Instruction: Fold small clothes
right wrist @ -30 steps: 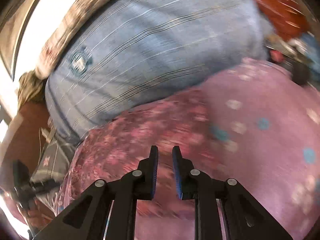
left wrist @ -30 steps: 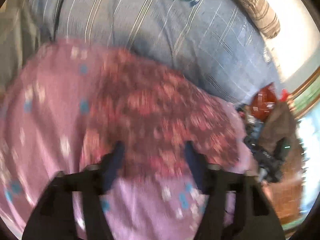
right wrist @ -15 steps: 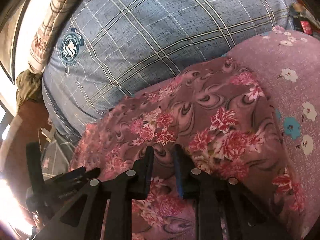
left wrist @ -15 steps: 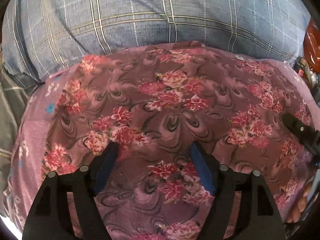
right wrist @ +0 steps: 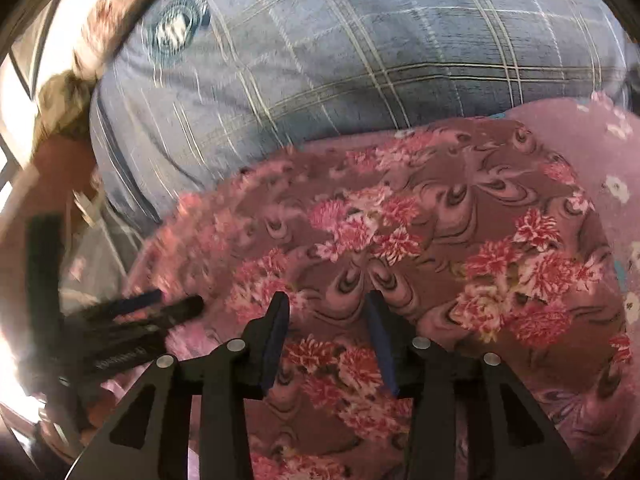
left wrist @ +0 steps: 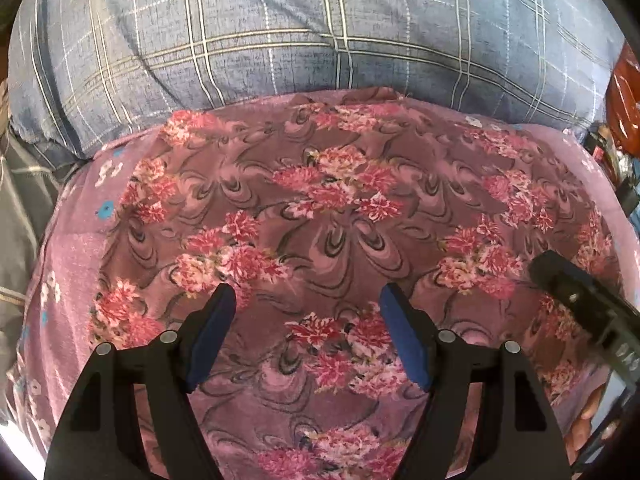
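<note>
A mauve cloth with red-pink flowers (left wrist: 332, 216) lies spread flat on a pink flowered sheet (left wrist: 76, 240); it also shows in the right wrist view (right wrist: 420, 220). My left gripper (left wrist: 308, 300) is open and empty, hovering over the cloth's near middle. My right gripper (right wrist: 326, 304) is open and empty over the same cloth. The right gripper's fingers (left wrist: 576, 292) show at the right edge of the left view. The left gripper's fingers (right wrist: 160, 308) show at the left of the right view.
A large blue-grey plaid pillow (left wrist: 280, 28) lies right behind the cloth, also in the right wrist view (right wrist: 360, 40). A grey plaid fabric (left wrist: 20, 184) is at the left. Red and dark clutter (left wrist: 624, 92) sits at the far right.
The right gripper's jaws have opened from nearly closed. Both grippers have moved over the flowered cloth, which now lies flat and fills the views.
</note>
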Demonstrator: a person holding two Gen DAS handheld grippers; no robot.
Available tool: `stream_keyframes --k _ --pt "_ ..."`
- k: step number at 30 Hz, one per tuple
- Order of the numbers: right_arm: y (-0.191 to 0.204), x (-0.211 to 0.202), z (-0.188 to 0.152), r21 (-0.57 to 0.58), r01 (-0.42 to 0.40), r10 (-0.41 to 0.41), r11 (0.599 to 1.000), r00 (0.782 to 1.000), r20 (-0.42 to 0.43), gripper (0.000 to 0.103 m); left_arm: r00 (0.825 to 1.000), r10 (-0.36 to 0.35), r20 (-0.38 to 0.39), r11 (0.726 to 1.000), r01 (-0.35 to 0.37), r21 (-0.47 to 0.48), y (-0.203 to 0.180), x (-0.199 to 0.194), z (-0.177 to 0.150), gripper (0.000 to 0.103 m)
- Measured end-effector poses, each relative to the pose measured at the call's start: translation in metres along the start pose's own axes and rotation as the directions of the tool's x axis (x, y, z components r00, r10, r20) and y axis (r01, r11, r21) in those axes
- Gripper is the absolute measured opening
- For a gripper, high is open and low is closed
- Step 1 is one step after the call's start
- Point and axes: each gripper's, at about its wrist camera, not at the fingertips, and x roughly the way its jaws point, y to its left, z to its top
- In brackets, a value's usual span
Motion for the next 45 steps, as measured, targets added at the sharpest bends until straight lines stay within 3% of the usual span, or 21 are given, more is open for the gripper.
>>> stream_keyframes --k 5,9,12,14,15,16,19,22,23,24,25,28,30,31,33,36,38,40,43,45 --pt "-0.019 -0.033 0.017 0.044 -0.003 -0.002 0.999 0.994 0.112 0.044 1.000 -0.004 -0.022 1.000 0.004 -0.012 0.007 0.000 0.005 0.074" --pt "-0.072 -0.062 0.035 0.205 0.075 -0.117 0.976 0.973 0.198 0.059 0.999 -0.035 0.014 0.994 0.036 -0.101 0.046 -0.010 0.030 0.075" --pt "-0.109 -0.057 0.042 0.317 0.125 -0.179 0.940 0.973 0.149 0.059 1.000 -0.023 -0.010 0.982 0.020 -0.188 0.082 0.000 0.048 0.075" --pt "-0.121 -0.042 0.043 0.344 0.106 -0.146 0.933 0.985 0.092 0.059 0.996 -0.041 -0.075 0.968 0.021 -0.248 0.103 0.018 0.057 0.075" --pt "-0.122 -0.038 0.043 0.338 0.081 -0.117 0.938 0.989 0.087 0.048 0.992 -0.065 -0.110 0.959 0.032 -0.280 0.109 0.028 0.058 0.075" --pt "-0.115 -0.035 0.045 0.300 0.025 -0.061 0.954 0.992 0.111 0.016 0.989 -0.084 -0.125 0.953 0.043 -0.299 0.112 0.034 0.058 0.075" --pt "-0.092 -0.042 0.054 0.185 0.036 -0.068 0.982 0.982 0.173 0.012 0.989 -0.065 -0.135 0.957 0.023 -0.291 0.111 0.048 0.054 0.075" --pt "-0.107 -0.023 0.053 0.238 0.109 -0.132 0.965 0.987 0.087 0.017 0.992 -0.031 -0.121 0.961 -0.004 -0.276 0.107 0.053 0.050 0.076" --pt "-0.120 -0.015 0.049 0.288 0.090 -0.110 0.953 0.992 0.054 0.014 0.992 -0.031 -0.126 0.961 -0.006 -0.278 0.106 0.052 0.049 0.075" --pt "-0.126 -0.020 0.047 0.312 0.064 -0.093 0.948 0.993 0.078 0.014 0.990 -0.039 -0.137 0.959 -0.002 -0.284 0.108 0.050 0.048 0.075" --pt "-0.126 -0.025 0.048 0.329 0.062 -0.096 0.942 0.992 0.086 0.022 0.988 -0.050 -0.144 0.957 0.006 -0.291 0.110 0.048 0.048 0.073" --pt "-0.106 -0.054 0.050 0.246 0.145 -0.193 0.959 0.964 0.186 0.024 0.986 -0.108 -0.128 0.943 0.061 -0.327 0.125 0.031 0.044 0.071" --pt "-0.087 -0.068 0.049 0.182 0.063 -0.107 0.981 0.963 0.245 0.028 0.988 -0.129 -0.089 0.934 0.091 -0.346 0.141 0.014 0.039 0.071" --pt "-0.072 -0.070 0.046 0.133 0.006 -0.039 0.991 0.968 0.249 0.038 0.987 -0.137 -0.083 0.930 0.099 -0.354 0.148 0.010 0.036 0.071" --pt "-0.047 -0.061 0.038 0.048 -0.033 0.022 0.998 0.978 0.206 0.049 0.983 -0.164 -0.083 0.915 0.120 -0.385 0.165 0.006 0.027 0.071" --pt "-0.022 -0.027 0.020 -0.009 -0.057 0.058 0.998 0.995 0.085 0.049 0.968 -0.222 -0.115 0.871 0.144 -0.469 0.186 0.012 0.008 0.071" --pt "-0.016 0.005 0.008 -0.014 -0.020 0.020 1.000 0.999 -0.049 0.048 0.947 -0.282 -0.152 0.839 0.166 -0.518 0.194 0.024 -0.003 0.071" --pt "-0.010 0.005 0.004 -0.045 0.018 -0.018 0.999 1.000 -0.004 0.047 0.942 -0.298 -0.156 0.826 0.172 -0.537 0.196 0.028 -0.012 0.071" --pt "0.014 -0.014 0.004 -0.144 -0.015 0.022 0.990 0.998 0.051 0.047 0.936 -0.321 -0.142 0.834 0.208 -0.510 0.191 0.027 -0.014 0.084" --pt "0.026 -0.012 -0.001 -0.201 0.010 0.000 0.980 0.999 0.046 0.048 0.933 -0.321 -0.165 0.850 0.207 -0.484 0.182 0.029 -0.013 0.087"
